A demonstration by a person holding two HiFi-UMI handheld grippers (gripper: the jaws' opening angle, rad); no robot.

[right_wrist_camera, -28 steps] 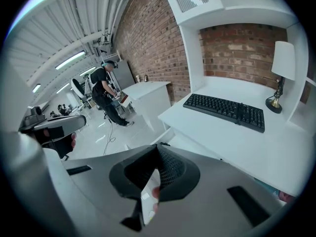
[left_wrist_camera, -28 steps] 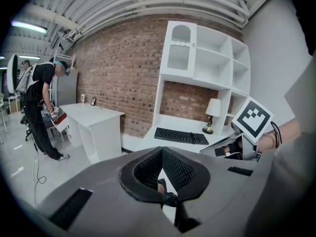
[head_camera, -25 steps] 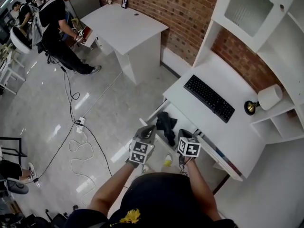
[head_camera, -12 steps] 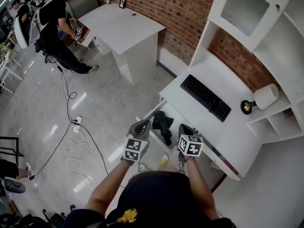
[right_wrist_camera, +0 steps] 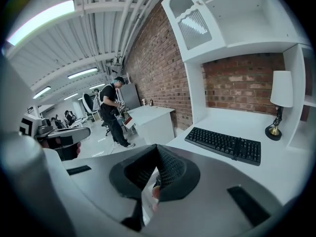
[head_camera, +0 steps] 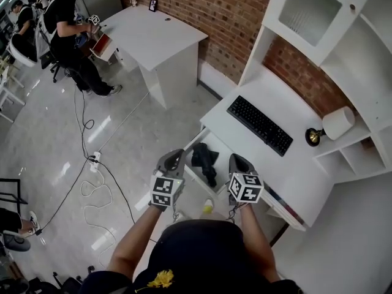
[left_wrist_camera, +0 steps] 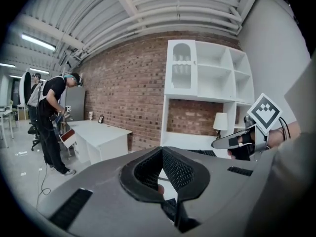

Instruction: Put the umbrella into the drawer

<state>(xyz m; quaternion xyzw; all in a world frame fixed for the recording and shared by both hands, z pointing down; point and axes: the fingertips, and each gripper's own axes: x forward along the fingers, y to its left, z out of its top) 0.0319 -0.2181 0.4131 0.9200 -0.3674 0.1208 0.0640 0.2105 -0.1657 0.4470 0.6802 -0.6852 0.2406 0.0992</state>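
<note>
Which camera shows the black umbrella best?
The head view: from above, the umbrella lies in plain sight in the open drawer. Both gripper views look out over the desk and do not clearly show it.

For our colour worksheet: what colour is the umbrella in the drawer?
Black umbrella; head view shows it best.

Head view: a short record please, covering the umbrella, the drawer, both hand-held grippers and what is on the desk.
umbrella: black, folded, lying inside the drawer
drawer: pulled open under the white desk
left hand-held gripper: jaws together, empty, left of the umbrella, not touching it
right hand-held gripper: jaws together, empty, right of the umbrella, not touching it
on desk: black keyboard, lamp
</note>
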